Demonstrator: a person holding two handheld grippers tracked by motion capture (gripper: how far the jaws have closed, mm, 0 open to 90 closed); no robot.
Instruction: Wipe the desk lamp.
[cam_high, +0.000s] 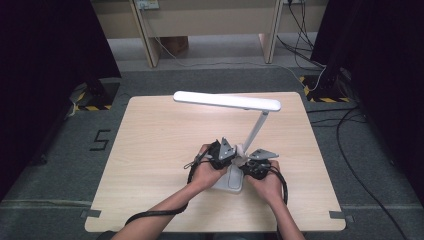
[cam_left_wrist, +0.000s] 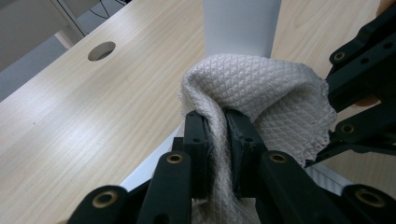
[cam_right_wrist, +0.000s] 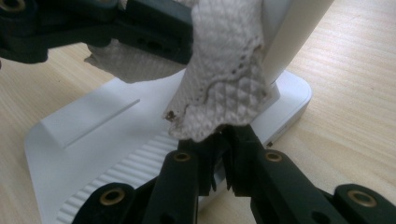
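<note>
Cloth (cam_left_wrist: 261, 93): we see it wrapped against the lamp stem (cam_high: 255, 131), just above the lamp base (cam_right_wrist: 93, 154), near-centre of table.
Left gripper (cam_left_wrist: 217, 140): clamped on cloth's left end.
Right gripper (cam_right_wrist: 224, 161): clamped on right end.
Axis: cloth spans left-right between 2 grippers; stem on its far side.

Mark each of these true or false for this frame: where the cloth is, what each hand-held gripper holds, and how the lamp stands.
1. The left hand-held gripper is shut on the cloth. True.
2. The right hand-held gripper is open and holds nothing. False: it is shut on the same cloth, pinching an edge.
3. The cloth lies flat on the table, away from the lamp. False: it is held up against the lamp's stem, above the base.
4. The lamp stands upright on its white base. True.
5. The lamp's head is folded down onto the base. False: it is raised and stretches level over the table.
</note>
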